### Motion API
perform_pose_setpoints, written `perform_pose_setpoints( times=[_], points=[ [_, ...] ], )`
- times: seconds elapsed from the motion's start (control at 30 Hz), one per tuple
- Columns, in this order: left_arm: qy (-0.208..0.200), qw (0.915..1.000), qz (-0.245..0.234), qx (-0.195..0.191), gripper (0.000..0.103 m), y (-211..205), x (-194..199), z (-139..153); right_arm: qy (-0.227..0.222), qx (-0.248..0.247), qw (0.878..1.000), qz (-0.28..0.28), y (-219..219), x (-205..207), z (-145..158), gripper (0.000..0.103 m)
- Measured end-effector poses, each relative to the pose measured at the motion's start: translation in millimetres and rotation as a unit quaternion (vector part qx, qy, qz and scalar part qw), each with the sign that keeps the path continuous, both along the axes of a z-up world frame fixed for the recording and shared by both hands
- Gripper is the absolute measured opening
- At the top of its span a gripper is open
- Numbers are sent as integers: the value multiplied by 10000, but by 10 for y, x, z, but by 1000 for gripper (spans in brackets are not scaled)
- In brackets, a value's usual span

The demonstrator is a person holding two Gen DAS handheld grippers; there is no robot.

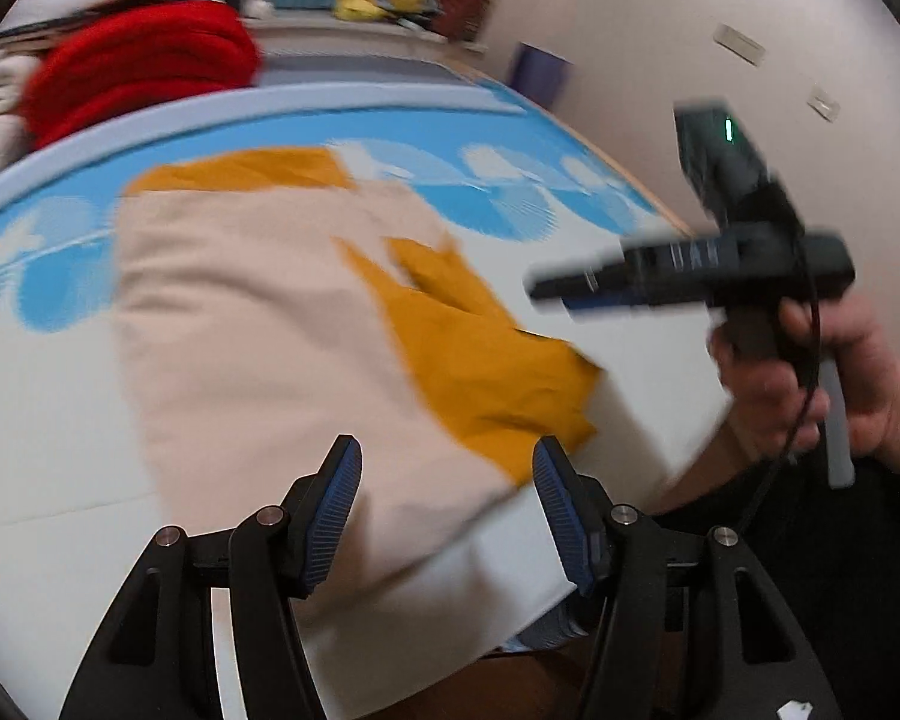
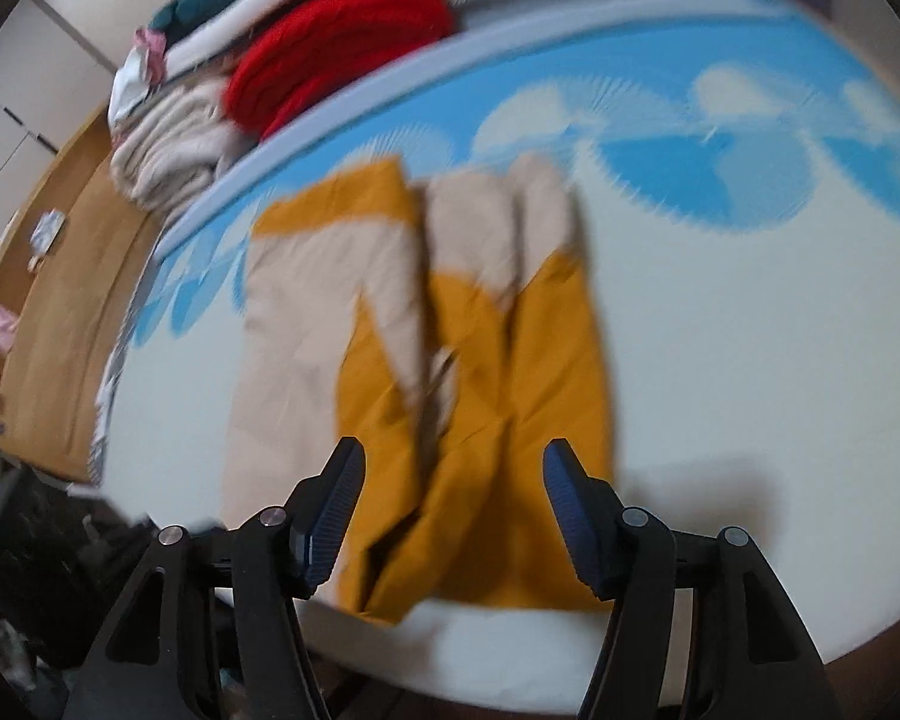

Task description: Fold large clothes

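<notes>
While the beige-and-mustard two-tone cloth garment (image 2: pixel 426 324) lies partly folded near the front edge of the white bed sheet with the blue scalloped pattern (image 1: pixel 510 192), neither tool has hold of it, and that is where trouble could start. Loose mustard panels sit doubled over the beige body, with an uneven flap sticking out toward the bed edge, so a pinch taken too shallow would likely catch only the top layer and drag the fold askew, while one taken too deep could snag the sheet beneath along with the fabric. Both views are smeared with motion, which suggests quick movement; a hurried approach risks nudging the stacked layers out of line or pushing the near hem off the mattress. The left gripper (image 1: pixel 447 480) hovers just above the garment's near beige corner, its blue-ribbed pads spread wide with nothing between them. The right gripper (image 2: pixel 453 483) hangs over the mustard part, jaws likewise parted and empty, pointing along the length of the cloth. Seen from the left camera, the person's right hand (image 1: pixel 822 372) wraps the black pistol-style handle, holding that tool level and well above the bed's right side. A red knitted bundle (image 2: pixel 342 36) rests among piled laundry at the far end.
</notes>
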State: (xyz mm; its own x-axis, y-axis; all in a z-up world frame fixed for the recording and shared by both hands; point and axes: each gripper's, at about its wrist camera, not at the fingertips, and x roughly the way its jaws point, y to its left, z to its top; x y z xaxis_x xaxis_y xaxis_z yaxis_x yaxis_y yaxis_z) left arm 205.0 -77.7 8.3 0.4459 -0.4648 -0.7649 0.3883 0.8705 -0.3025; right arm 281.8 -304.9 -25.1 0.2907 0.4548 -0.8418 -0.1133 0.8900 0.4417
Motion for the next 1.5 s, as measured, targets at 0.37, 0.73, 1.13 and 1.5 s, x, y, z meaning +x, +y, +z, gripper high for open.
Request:
perform_pose_setpoints(
  times=[0.37,0.73,1.13,1.5],
  points=[
    [-155,9904,854,1078,54,823,240,-185,1080,-397,9918,550,479,-26,-600,48],
    [570,9922,1066,316,54,767,548,-357,-1225,758,9845,1000,129,-431,495,8],
    [1349,9885,-227,638,58,262,533,-743,398,-927,9925,685,-215,-377,-570,8],
    [1507,9762,-325,1523,62,86,517,-1025,85,-1484,9871,589,-345,-295,-332,27]
  ],
)
